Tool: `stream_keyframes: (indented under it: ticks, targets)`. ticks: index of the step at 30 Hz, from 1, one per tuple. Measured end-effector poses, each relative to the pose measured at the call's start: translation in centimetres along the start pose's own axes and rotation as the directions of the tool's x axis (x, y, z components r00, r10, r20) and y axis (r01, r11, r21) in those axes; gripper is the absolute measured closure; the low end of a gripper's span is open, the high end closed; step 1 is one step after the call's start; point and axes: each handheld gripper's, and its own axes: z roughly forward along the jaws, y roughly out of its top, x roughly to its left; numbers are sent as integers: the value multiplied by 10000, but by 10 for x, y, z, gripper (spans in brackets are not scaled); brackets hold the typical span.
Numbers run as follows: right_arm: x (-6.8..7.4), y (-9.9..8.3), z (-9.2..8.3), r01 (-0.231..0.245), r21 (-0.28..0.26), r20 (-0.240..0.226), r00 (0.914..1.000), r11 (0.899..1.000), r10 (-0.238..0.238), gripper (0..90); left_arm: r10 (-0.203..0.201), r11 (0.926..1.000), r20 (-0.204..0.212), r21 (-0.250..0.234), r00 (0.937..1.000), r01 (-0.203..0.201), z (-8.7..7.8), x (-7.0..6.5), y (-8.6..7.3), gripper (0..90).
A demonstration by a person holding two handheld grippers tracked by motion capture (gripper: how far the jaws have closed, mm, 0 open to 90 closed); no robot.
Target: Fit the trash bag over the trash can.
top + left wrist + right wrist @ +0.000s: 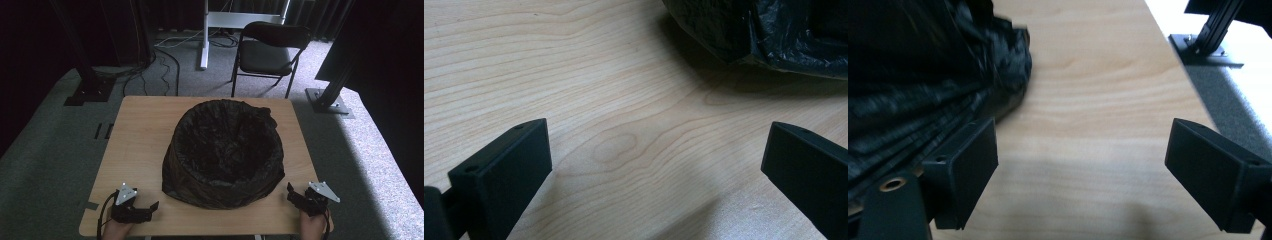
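- Two grippers rest at the near edge of the wooden table [135,125]; we hold the left gripper [141,212] at the near left corner and the right gripper [296,194] at the near right corner, both low over the wood.
- Between them sits a round bin lined with a black bin bag [223,150], near the middle of the table and closer to our edge; its dark inside is hard to make out, and we cannot tell whether anything lies in it.
- In the left gripper view the jaws stand spread wide over bare wood, with the bag's crinkled plastic [774,35] cut off at the top right, apart from the jaws.
- In the right gripper view the jaws are also spread wide with nothing between them; the bag [923,75] is blurred and lies just beside the left jaw, and we cannot tell if they touch.
- Our hands are cut off at the bottom of the high view.
- Behind the table stands a black folding chair [270,50].
- We can read no writing or labels anywhere.
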Motion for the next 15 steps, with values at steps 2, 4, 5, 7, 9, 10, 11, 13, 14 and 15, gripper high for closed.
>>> stream_keyframes:
  ticks: [2,4,5,7,9,10,11,13,14,15]
  targets:
    - [0,1,1,97,42,60,9999,9999,-97,131,10,10000,25,43,10000,-10,1,0,0,0]
    - [0,1,1,92,-43,44,9999,9999,-91,131,-17,10000,31,75,10000,17,1,0,0,0]
    - [0,1,1,38,8,17,10000,10000,-38,131,-21,9999,32,99,10000,21,1,0,0,0]
    - [-2,1,2,-182,47,-9,9998,9998,182,134,-50,9999,48,115,10000,49,1,0,0,0]
    - [-4,1,2,-279,46,18,9996,9996,279,135,-71,9999,71,122,9999,70,2,0,0,0]
    - [-4,1,2,-311,50,56,9995,9995,311,135,-57,9999,87,140,9999,56,2,1,0,0]
    - [-4,1,2,-332,42,63,9994,9994,331,135,-62,9999,89,144,9999,60,2,1,0,0]
    - [-4,1,2,-342,62,90,9994,9994,341,135,-50,9999,76,160,10000,49,2,1,0,0]
    - [-5,1,2,-362,55,93,9993,9993,361,135,-46,9999,64,163,10000,45,2,0,1,0]
    - [-5,1,2,-380,60,90,9992,9993,379,135,-34,9998,45,201,10000,33,2,0,1,0]
